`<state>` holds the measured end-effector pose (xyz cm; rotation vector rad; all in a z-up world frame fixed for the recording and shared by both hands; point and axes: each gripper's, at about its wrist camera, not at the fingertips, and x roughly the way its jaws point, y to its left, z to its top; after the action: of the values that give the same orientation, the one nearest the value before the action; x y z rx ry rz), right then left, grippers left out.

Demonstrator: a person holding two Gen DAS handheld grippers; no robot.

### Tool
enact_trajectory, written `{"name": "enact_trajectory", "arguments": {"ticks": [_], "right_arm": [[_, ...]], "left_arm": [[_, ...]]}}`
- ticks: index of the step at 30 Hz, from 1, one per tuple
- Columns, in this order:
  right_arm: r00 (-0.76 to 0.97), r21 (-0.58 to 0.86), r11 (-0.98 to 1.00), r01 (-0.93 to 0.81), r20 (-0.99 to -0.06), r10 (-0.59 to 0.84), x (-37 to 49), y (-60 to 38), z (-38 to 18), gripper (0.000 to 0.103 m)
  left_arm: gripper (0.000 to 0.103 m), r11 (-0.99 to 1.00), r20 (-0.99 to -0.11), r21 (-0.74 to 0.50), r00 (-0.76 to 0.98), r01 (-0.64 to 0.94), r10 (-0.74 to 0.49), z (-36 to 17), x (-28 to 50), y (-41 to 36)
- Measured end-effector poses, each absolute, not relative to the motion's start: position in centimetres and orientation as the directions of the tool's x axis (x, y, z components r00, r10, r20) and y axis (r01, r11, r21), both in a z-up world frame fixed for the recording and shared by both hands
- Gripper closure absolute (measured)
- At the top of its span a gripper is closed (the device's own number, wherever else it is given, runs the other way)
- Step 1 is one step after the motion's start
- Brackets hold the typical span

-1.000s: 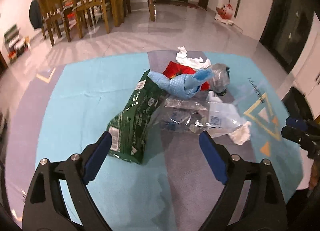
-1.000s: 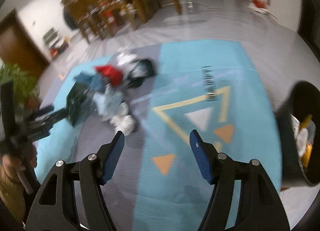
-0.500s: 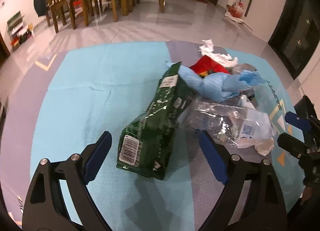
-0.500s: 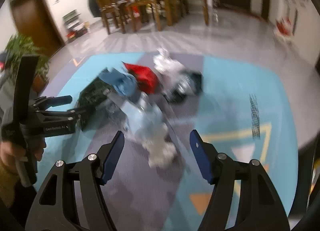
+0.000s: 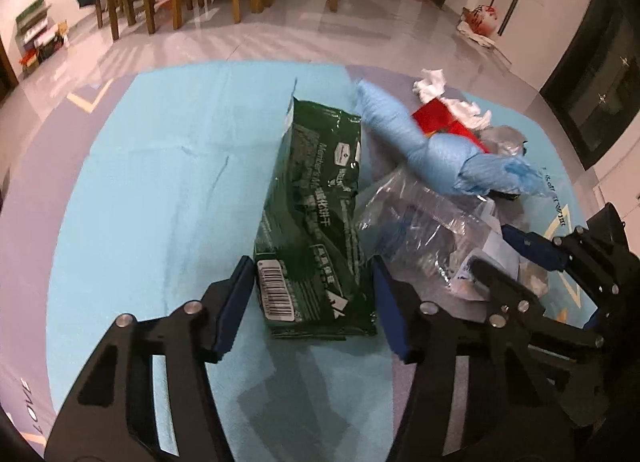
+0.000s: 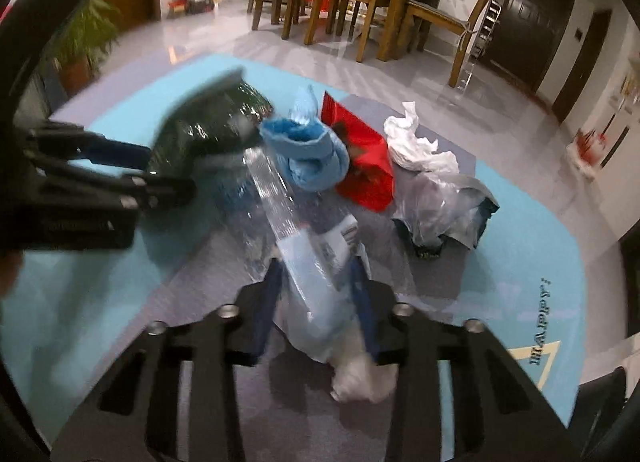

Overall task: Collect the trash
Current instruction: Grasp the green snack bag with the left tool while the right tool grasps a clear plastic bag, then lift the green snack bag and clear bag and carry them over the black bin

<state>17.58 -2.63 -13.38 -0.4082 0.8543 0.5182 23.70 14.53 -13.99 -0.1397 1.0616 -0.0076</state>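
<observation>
Two grabs are in hand: the left gripper [image 5: 310, 302] brackets the green bag [image 5: 316, 222] at its barcode end, jaws narrow, contact unclear; the right gripper [image 6: 318, 302] pinches the clear bag [image 6: 316, 262] just beside it. Next, I judge, lift both clear.

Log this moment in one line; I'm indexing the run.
left gripper: fingers straddling green bag, contact unclear | right gripper: shut on clear bag | both on mat
</observation>
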Motion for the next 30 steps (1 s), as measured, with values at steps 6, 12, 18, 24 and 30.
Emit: {"name": "enact_trajectory", "arguments": {"ticks": [6,12,18,24,30], "right_arm": [[0.548,-0.109,0.81,-0.577,-0.787,0.284,17.3,-3.2,-13.0,0.086],[0.524,-0.063,0.797,-0.601,-0.784,0.332,16.0,-3.8,-12.0,0.088],[0.49,0.031,0.787,-0.617,-0.767,0.415,14.8,-5.3,-10.0,0.088],[0.47,0.151,0.763,-0.628,-0.708,0.527,12.8,-7.9,-7.6,0.088],[0.507,0.339,0.751,-0.566,-0.575,0.642,13.4,-12.4,-4.4,0.088]], "left_arm": [[0.057,0.988,-0.867,-0.132,0.492,-0.086,-0.073,-13.7,23.0,14.3],[0.067,0.978,-0.854,-0.18,0.511,-0.107,-0.101,-12.5,21.8,15.0],[0.069,0.971,-0.822,-0.209,0.559,-0.114,-0.111,-10.0,19.9,15.5],[0.069,0.972,-0.786,-0.211,0.609,-0.101,-0.108,-7.7,18.1,15.4],[0.069,0.971,-0.759,-0.226,0.64,-0.084,-0.121,-5.8,17.6,14.8]]}}
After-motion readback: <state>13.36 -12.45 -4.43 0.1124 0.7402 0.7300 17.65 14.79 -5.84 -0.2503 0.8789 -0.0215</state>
